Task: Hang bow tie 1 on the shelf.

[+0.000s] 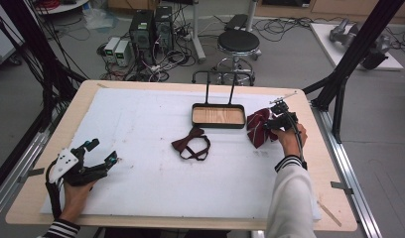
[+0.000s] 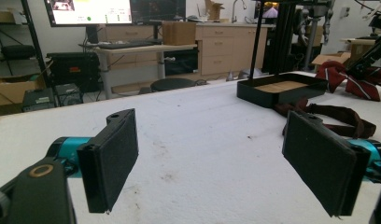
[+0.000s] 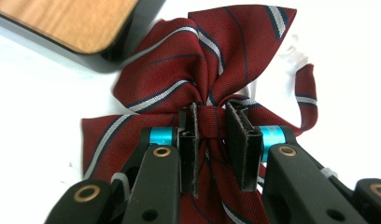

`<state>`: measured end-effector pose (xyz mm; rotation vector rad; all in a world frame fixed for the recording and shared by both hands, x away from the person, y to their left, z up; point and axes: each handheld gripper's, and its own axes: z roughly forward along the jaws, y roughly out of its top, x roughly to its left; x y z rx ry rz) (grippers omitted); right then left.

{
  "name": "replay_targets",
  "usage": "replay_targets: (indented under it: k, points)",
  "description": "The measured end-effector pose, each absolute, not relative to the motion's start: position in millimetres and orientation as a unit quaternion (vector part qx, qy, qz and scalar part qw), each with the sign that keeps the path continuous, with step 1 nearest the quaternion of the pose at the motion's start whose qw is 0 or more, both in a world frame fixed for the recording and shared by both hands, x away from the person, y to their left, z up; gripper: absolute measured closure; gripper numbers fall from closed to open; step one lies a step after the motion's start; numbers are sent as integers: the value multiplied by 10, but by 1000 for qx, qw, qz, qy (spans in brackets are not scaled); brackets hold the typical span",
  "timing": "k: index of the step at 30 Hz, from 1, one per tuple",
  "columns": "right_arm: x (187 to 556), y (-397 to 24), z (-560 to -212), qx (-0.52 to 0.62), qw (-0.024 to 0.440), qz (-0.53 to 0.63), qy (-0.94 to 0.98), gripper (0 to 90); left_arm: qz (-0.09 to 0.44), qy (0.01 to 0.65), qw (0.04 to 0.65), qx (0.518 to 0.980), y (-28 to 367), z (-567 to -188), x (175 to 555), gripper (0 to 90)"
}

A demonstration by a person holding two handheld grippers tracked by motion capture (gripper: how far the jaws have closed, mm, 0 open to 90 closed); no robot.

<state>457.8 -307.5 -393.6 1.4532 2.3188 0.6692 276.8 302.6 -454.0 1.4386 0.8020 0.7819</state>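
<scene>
Over on the left the left gripper (image 1: pixel 102 152) is held wide open above bare table (image 1: pixel 141 198), a dark bow tie (image 1: pixel 191 144) lies mid-table, then the tray (image 1: pixel 218 123), and just right of it the striped bow tie (image 3: pixel 202 70) is pinched at its knot by the right gripper (image 3: pixel 215 135).

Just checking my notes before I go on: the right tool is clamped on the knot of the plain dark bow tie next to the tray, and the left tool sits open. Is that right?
Not quite. The right tool is clamped on the knot of the striped red bow tie, as the right gripper view shows. The plain dark bow tie lies untouched on the table. The rest holds: beside the tray, left tool open.
</scene>
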Motion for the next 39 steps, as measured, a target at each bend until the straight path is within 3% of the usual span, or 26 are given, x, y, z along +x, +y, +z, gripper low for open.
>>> replay_targets:
  k: [11, 39]
  points:
    - [4442, -3125, -3700, 504, 189, 310, 784, 755, 340, 347, 612, 624, 3026, -4540, 2768, 187]
    - [4101, -3120, -3275, 420, 193, 491, 739, 753, 341, 347, 611, 624, 3024, -4540, 2767, 187]
